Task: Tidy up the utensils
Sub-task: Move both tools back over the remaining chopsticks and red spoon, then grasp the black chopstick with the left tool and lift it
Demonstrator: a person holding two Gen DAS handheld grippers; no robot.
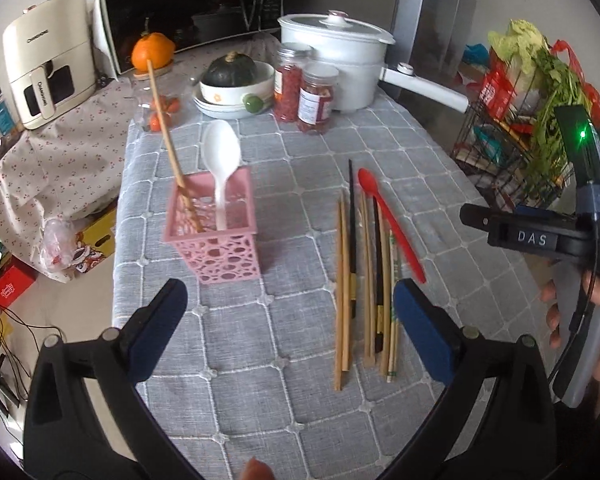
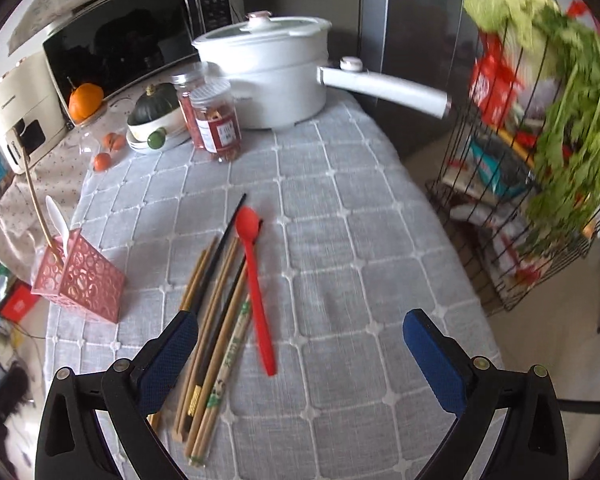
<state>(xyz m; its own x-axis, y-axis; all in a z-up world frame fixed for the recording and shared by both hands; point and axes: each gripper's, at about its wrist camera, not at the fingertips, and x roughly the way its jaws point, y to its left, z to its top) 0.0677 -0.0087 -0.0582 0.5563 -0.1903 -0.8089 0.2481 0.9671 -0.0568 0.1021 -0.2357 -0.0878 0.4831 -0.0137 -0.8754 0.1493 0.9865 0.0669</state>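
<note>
Both grippers wide open and empty, right gripper (image 2: 300, 344) over red spoon (image 2: 256, 292) and chopsticks (image 2: 216, 320) on desk (image 2: 360, 240); pinch spoon mid-handle, then carry to pink basket (image 2: 84, 280) at 9 o'clock; left gripper (image 1: 290, 320) idle.

spoon (image 1: 221, 168) in holder (image 1: 216, 236), chopsticks (image 1: 364, 280) apparently right

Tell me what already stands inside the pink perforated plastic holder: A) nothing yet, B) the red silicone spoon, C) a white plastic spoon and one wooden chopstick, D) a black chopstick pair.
C: the pink perforated plastic holder holds a white plastic spoon and one wooden chopstick leaning out of it, while the red silicone spoon and the other chopsticks lie on the grey quilted tablecloth.
</note>
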